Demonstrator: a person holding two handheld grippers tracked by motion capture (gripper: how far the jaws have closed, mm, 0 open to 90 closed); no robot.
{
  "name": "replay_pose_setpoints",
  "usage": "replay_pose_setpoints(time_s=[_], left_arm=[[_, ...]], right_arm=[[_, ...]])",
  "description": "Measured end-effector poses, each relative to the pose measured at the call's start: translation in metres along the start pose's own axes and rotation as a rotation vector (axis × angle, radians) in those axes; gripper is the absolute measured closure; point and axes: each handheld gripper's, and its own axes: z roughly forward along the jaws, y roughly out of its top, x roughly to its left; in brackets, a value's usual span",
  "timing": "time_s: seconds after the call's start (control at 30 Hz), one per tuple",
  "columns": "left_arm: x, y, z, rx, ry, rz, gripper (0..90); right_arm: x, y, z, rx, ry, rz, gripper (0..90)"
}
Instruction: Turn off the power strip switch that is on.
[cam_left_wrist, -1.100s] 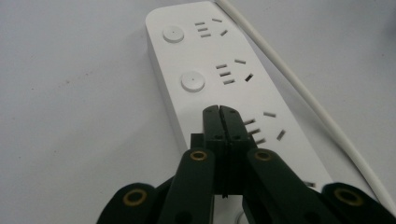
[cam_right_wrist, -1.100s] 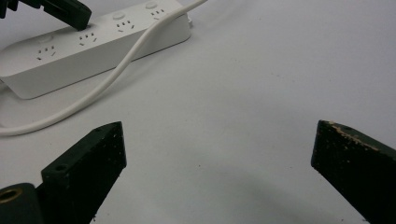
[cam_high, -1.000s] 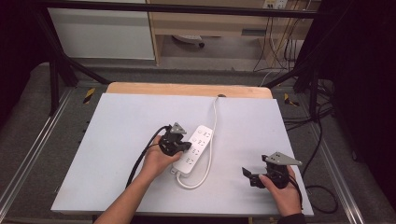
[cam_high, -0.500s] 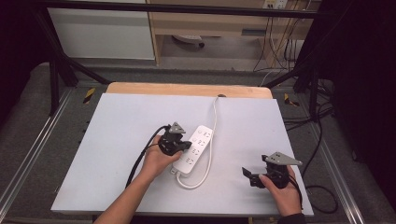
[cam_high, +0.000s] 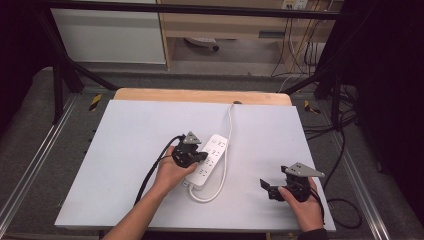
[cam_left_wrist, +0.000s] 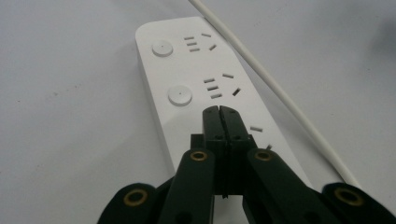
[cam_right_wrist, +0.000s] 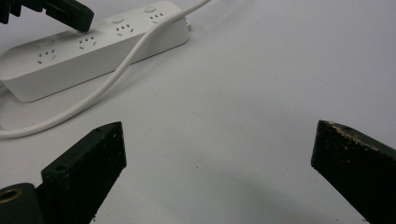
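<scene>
- A white power strip (cam_high: 209, 160) lies flat near the middle of the tabletop (cam_high: 125, 130), its long axis running diagonally away from the person.
- The left tongs (cam_high: 202, 157) sit over the power strip's near half, jaws pressed together with nothing between them; in the left gripper view the tips (cam_left_wrist: 219, 122) are just above or touching the strip's top face (cam_left_wrist: 196, 70), beside a row of socket slots and short of a round button (cam_left_wrist: 180, 95). Actual contact cannot be told.
- The person's left hand (cam_high: 172, 170) holds these tongs just beside the power strip's left edge, a black cable trailing back along the forearm.
- The strip's white cord (cam_high: 227, 135) runs along its right side toward the far edge of the tabletop, and loops around its near end.
- The right tongs (cam_high: 265, 187) rest well apart from the power strip, to its right and nearer the person, held in the right hand (cam_high: 300, 197). Their jaws stand wide apart and empty over bare tabletop; the right gripper view shows the power strip (cam_right_wrist: 93, 46) and cord (cam_right_wrist: 116, 70) farther off.
- No containers stand on the tabletop.
- The tabletop is a pale grey sheet over a wooden board (cam_high: 200, 95), whose edge shows beyond the power strip's far end.
- Beyond that: dark floor, black frame legs, a wooden shelf unit (cam_high: 225, 25), hanging cables.
</scene>
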Motion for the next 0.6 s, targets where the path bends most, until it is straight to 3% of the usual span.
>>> replay_pose_setpoints(time_s=[0.3,0.33,0.6], left_arm=[[0.004,0.004,-0.012,-0.071,0.010,-0.025,89.7],[0.005,0.005,-0.013,-0.081,0.024,-0.030,81.8],[0.009,0.007,-0.022,-0.140,0.046,-0.047,60.3]], right_arm=[[0.000,0.000,0.000,-0.004,-0.001,-0.003,4.0],[0.000,0.000,0.000,-0.004,-0.001,-0.003,4.0],[0.000,0.000,0.000,-0.001,-0.001,-0.004,4.0]])
